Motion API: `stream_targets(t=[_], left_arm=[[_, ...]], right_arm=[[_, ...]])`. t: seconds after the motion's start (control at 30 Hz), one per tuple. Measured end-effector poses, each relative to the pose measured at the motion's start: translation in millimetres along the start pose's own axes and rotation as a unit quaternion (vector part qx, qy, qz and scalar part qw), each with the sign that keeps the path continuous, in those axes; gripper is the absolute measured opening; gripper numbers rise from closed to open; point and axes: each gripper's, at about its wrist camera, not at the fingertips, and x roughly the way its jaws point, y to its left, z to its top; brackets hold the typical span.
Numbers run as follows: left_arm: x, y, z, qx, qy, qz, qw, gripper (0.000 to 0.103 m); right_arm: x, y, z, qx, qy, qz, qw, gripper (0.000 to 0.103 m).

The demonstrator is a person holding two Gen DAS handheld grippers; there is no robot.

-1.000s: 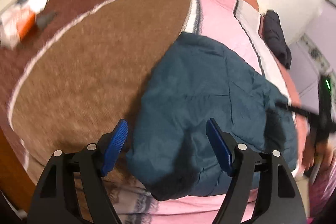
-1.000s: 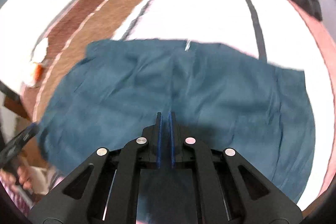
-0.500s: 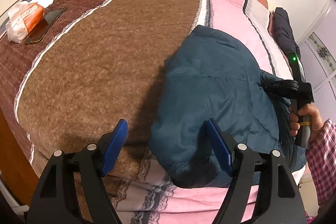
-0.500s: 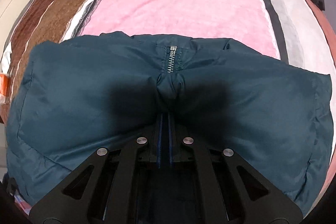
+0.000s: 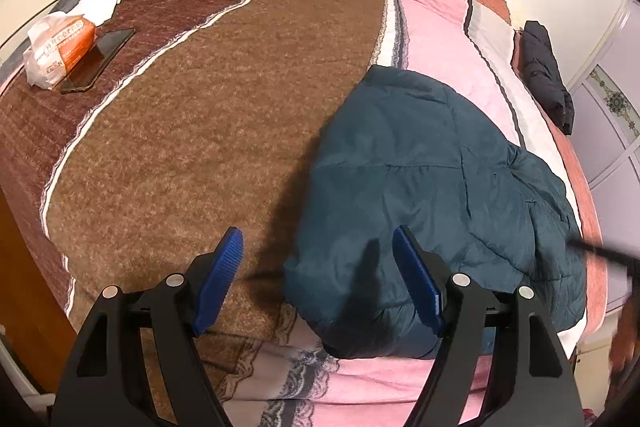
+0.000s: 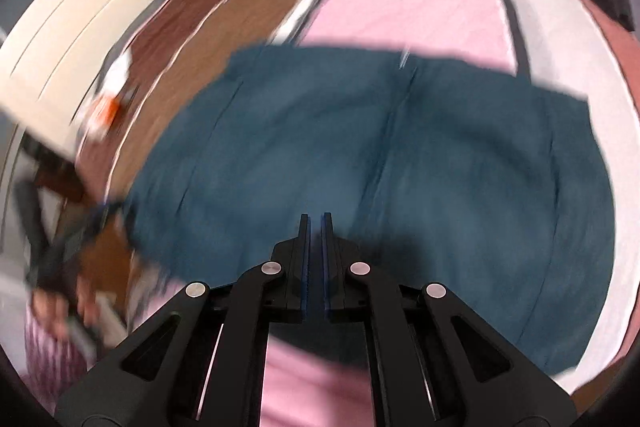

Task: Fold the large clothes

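Left wrist view was dominated by the bed [image 5: 208, 131], covered with a striped blanket in brown, maroon and pink bands, which served as the broad, flat work surface needed for a bulky garment. The teal padded jacket [image 5: 420, 187] was laid on the pink band toward the near edge of the bed, bunched into a compact, partly folded mound rather than spread flat; its near lobe overhung the foot end slightly. In the right wrist view the same jacket [image 6: 380, 163] was shown as a wide panel with a centre seam, though that picture was blurred and finer detail could not be read.

A dark garment [image 5: 546, 79] was left at the far right edge of the bed, well apart from the jacket, presumably kept clear of the working area. A tissue pack [image 5: 60, 47] and a phone [image 5: 100, 59] were placed at the far left, also well clear.

The left gripper [image 5: 318, 283] was held released above the jacket's near left corner, jaws wide with nothing between them, judged to be positioned for taking that edge. The right gripper [image 6: 316, 247] was clenched with its pads nearly together and no fabric pinched between them, poised over the middle of the jacket.
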Motion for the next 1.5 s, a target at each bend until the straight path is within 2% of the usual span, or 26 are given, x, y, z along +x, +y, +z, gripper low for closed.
stream_targets(t=[0.07, 0.2, 0.43, 0.5, 0.57, 0.7, 0.8, 0.9, 0.93, 1.0, 1.07, 1.1, 1.17, 1.23, 1.43, 1.47, 1.5], left_arm=[[0, -1, -2, 0.002, -0.001, 0.005, 1.0000, 0.074], [1, -2, -5, 0.005, -0.001, 0.010, 0.9999, 0.074], [1, 0, -7, 0.006, -0.002, 0.011, 0.9999, 0.074], [2, 5, -6, 0.001, 0.001, -0.002, 1.0000, 0.074], [0, 12, -4, -0.012, 0.003, -0.034, 0.9994, 0.074], [0, 34, 5, -0.058, 0.012, -0.117, 0.9914, 0.081], [13, 44, 12, -0.087, 0.038, -0.157, 0.9830, 0.083], [29, 51, 19, -0.095, 0.051, -0.158, 0.9815, 0.083], [37, 56, 21, -0.109, 0.058, -0.164, 0.9787, 0.083], [56, 64, 21, -0.152, 0.091, -0.205, 0.9625, 0.083], [69, 65, 19, -0.173, 0.120, -0.232, 0.9496, 0.083], [77, 62, 17, -0.173, 0.134, -0.234, 0.9473, 0.083], [87, 55, 15, -0.157, 0.142, -0.226, 0.9508, 0.083], [95, 51, 13, -0.150, 0.150, -0.226, 0.9507, 0.084], [112, 39, 8, -0.151, 0.170, -0.257, 0.9393, 0.084], [113, 36, 8, -0.148, 0.170, -0.262, 0.9384, 0.079], [113, 34, 8, -0.145, 0.169, -0.267, 0.9376, 0.064]], right_arm=[[7, 4, -24, -0.007, 0.017, -0.008, 1.000, 0.004], [38, 0, -46, 0.010, 0.059, -0.009, 0.998, 0.004], [78, -8, -47, 0.017, 0.092, -0.023, 0.995, 0.004], [86, -11, -45, 0.020, 0.097, -0.024, 0.995, 0.004], [90, -14, -43, 0.032, 0.101, -0.018, 0.994, 0.004], [90, -16, -42, 0.038, 0.104, -0.018, 0.994, 0.004], [90, -13, -43, 0.033, 0.101, -0.024, 0.994, 0.004], [91, -11, -43, 0.034, 0.099, -0.021, 0.994, 0.004], [91, -12, -43, 0.036, 0.099, -0.018, 0.994, 0.004], [90, -16, -44, 0.041, 0.099, -0.013, 0.994, 0.004], [90, -16, -45, 0.042, 0.099, -0.013, 0.994, 0.004], [89, -18, -45, 0.041, 0.100, -0.013, 0.994, 0.004], [89, -17, -45, 0.040, 0.102, -0.015, 0.994, 0.004], [89, -16, -44, 0.040, 0.104, -0.016, 0.994, 0.004], [85, -11, -44, 0.039, 0.104, -0.016, 0.994, 0.004], [82, -10, -44, 0.038, 0.103, -0.013, 0.994, 0.006], [79, -9, -44, 0.038, 0.102, -0.010, 0.994, 0.008]])
